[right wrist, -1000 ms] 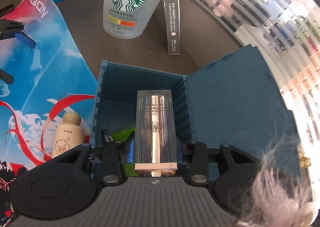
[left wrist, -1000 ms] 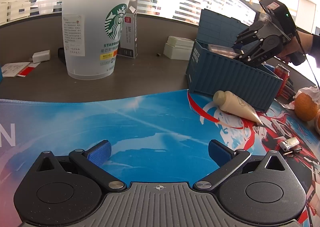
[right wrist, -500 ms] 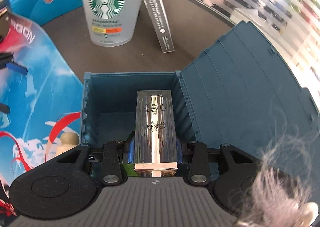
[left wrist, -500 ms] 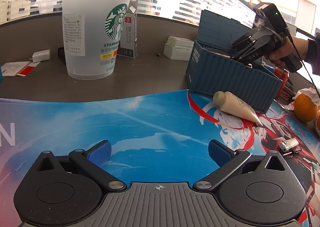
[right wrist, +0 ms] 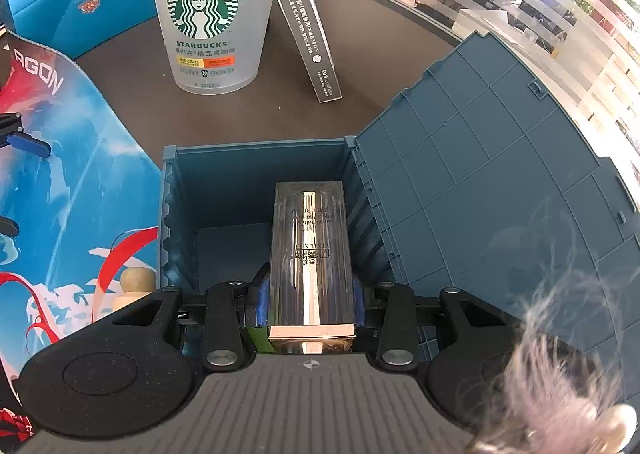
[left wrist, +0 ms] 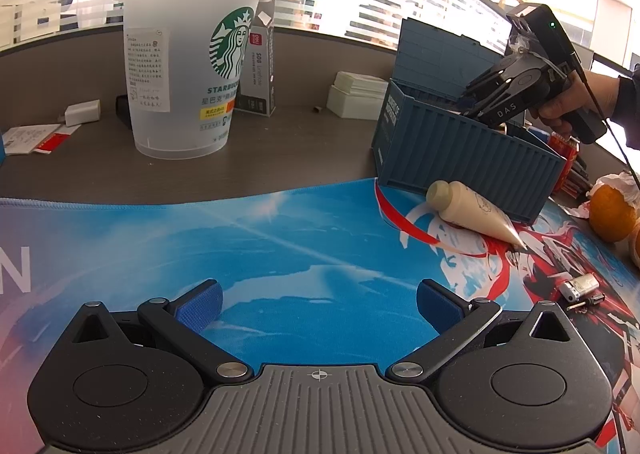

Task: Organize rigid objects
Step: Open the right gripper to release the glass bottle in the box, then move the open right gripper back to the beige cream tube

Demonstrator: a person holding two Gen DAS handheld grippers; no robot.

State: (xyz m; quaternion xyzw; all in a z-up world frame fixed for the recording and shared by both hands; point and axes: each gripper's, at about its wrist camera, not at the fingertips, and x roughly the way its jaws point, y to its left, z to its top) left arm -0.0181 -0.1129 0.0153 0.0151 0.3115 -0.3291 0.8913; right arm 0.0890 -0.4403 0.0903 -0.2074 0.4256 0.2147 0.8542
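My right gripper (right wrist: 310, 300) is shut on a clear rectangular cosmetic bottle with a gold core (right wrist: 308, 246) and holds it inside the open blue container box (right wrist: 256, 169), near its right wall. From the left wrist view the right gripper (left wrist: 480, 105) dips into the box (left wrist: 464, 157) from above. My left gripper (left wrist: 318, 302) is open and empty, low over the blue mat (left wrist: 240, 246). A cream tube (left wrist: 472, 213) lies on the mat against the box's front.
A Starbucks cup (left wrist: 180, 69) and a grey carton (left wrist: 260, 65) stand on the desk behind the mat. The box lid (right wrist: 500, 193) lies open to the right. A small lighter (left wrist: 580, 288) and an orange (left wrist: 612, 209) are at the right.
My right gripper has carried the bottle lower and deeper into the blue box. My left gripper has not moved.
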